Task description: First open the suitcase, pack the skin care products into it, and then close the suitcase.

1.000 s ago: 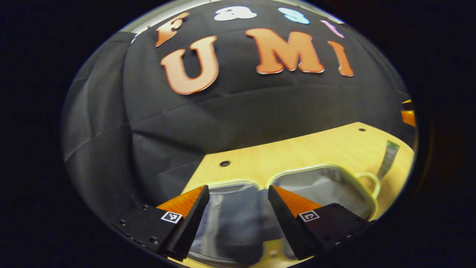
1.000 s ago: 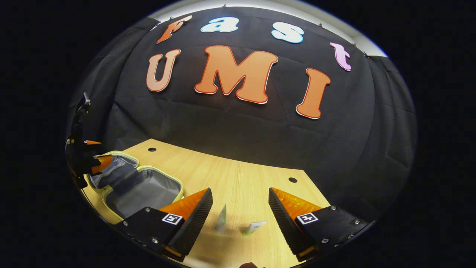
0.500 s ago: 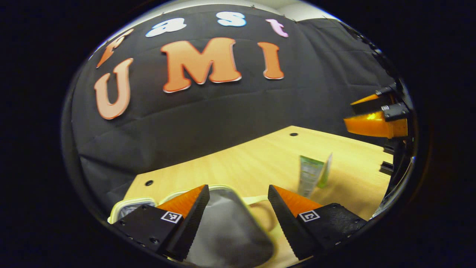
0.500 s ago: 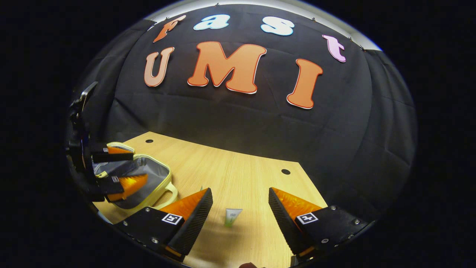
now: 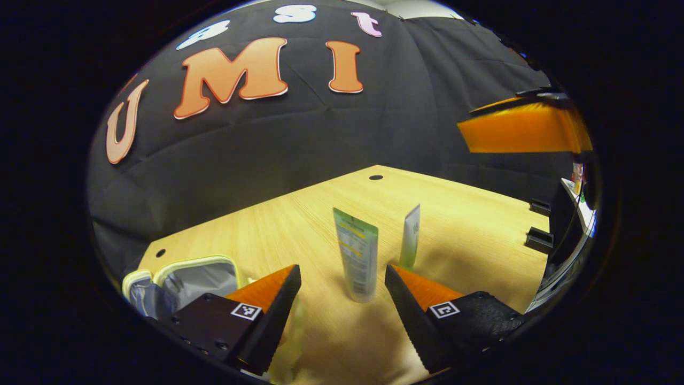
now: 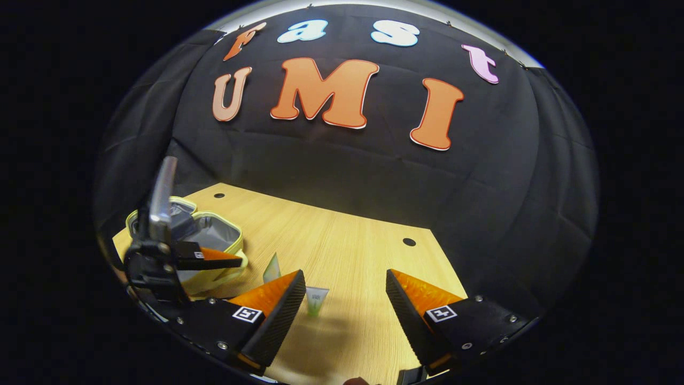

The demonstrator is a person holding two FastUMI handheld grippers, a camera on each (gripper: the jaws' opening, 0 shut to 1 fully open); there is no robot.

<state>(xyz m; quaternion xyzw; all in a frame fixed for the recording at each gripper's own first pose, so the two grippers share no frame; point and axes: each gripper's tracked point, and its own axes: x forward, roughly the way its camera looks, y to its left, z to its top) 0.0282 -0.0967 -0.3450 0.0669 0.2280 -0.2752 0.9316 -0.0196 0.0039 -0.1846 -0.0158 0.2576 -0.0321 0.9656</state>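
With the yellow-trimmed grey fabric suitcase (image 5: 181, 278) lying unzipped beside it, the left hand-held gripper (image 5: 342, 289) was held wide and empty, the upright green-and-white skin-care tube (image 5: 356, 254) just ahead between its fingers; closing on it was judged next.

1. We see a light wooden table (image 5: 278, 230) with small round holes in its top — one near the far edge.
2. On it lies an open suitcase (image 6: 214, 235), yellow-trimmed with grey lining.
3. Two skin care tubes stand upright near each other — a green tube (image 5: 357, 254) and a slimmer white tube (image 5: 410, 236).
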